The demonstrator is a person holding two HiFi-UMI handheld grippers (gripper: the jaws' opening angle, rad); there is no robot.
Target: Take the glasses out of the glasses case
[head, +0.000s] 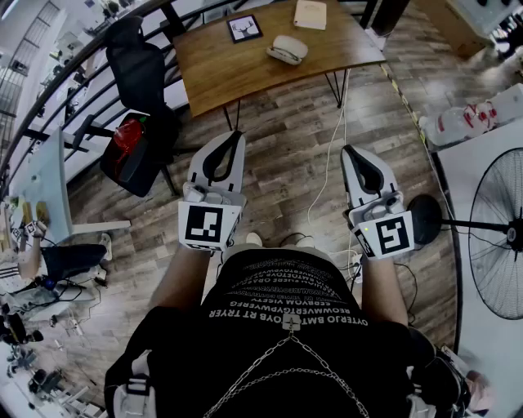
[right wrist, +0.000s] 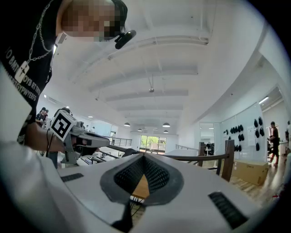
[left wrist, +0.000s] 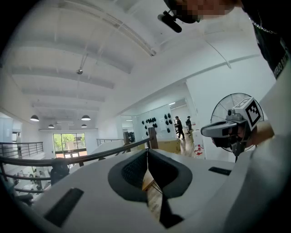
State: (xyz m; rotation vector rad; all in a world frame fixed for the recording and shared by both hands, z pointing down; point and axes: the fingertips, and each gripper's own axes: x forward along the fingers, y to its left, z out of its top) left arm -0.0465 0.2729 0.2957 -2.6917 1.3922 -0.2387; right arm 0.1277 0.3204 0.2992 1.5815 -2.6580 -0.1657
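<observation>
A pale oval glasses case (head: 287, 49) lies closed on the wooden table (head: 221, 65) at the top of the head view; no glasses show. My left gripper (head: 236, 134) and right gripper (head: 349, 149) are held level over the wood floor, well short of the table. The left gripper (left wrist: 146, 152) has its jaws together with nothing between them. My right gripper (right wrist: 143, 157) is shut and empty too. Each gripper view also catches the other gripper off to the side, the right gripper (left wrist: 232, 129) and the left gripper (right wrist: 75, 134).
A framed picture (head: 244, 28) and a notebook (head: 310, 15) share the table with the case. A black office chair (head: 139, 73) stands at its left above a black and red thing (head: 129, 135). A floor fan (head: 498, 233) is at the right, and cables (head: 335, 155) trail across the floor.
</observation>
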